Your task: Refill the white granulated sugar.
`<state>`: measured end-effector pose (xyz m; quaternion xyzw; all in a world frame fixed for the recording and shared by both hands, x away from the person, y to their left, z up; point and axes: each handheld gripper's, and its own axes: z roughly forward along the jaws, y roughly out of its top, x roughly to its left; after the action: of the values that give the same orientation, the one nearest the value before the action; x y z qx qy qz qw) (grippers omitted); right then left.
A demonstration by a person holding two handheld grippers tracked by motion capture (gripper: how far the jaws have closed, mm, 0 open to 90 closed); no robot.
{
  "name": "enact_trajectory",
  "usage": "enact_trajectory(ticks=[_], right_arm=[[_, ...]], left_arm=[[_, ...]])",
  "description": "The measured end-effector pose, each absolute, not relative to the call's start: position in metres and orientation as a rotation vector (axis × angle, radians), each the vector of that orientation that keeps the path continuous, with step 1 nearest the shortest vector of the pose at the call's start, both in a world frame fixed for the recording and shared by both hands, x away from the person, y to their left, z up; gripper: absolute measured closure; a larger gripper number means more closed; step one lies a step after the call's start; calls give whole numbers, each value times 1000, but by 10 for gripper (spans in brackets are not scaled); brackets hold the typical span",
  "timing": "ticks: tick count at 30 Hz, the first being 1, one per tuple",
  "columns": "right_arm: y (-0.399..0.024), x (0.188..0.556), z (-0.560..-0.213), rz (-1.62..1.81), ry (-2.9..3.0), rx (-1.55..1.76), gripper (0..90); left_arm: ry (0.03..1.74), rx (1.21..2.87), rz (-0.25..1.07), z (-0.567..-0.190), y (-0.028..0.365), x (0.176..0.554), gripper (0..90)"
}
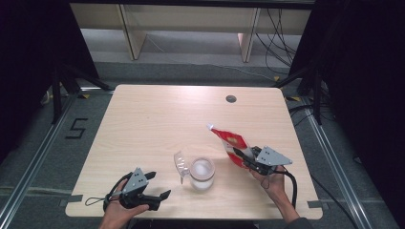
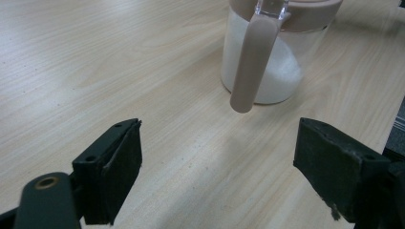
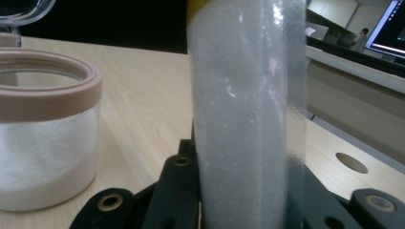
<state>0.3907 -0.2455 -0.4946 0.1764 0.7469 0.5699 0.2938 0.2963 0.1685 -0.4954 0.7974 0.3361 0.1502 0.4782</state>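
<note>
on the table (image 1: 143, 124), one jar (image 1: 202, 174), left tongs (image 1: 159, 185) open, right tongs (image 1: 244, 159) gripping one pouch (image 1: 230, 142)

My red-and-white pouch (image 1: 232, 145) of white granules tilts in the air beside my open, part-filled clear jar (image 1: 202, 174).

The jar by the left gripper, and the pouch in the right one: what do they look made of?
Jar: clear glass or hard plastic, since the white grains show through; its rim and latch look like matte beige plastic. Pouch: thin flexible plastic film, printed glossy red in front, see-through at the back, creased where the right gripper clamps it.
</note>
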Motion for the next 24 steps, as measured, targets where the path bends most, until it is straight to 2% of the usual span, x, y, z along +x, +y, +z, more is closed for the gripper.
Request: enact_trajectory(ticks=[15, 24], right_arm=[[-251, 393, -496, 1487, 1989, 515, 794], [-268, 386, -497, 1460, 2001, 575, 783]], left_arm=[[818, 1954, 367, -495, 169, 296, 162], [819, 1956, 372, -495, 169, 296, 162]])
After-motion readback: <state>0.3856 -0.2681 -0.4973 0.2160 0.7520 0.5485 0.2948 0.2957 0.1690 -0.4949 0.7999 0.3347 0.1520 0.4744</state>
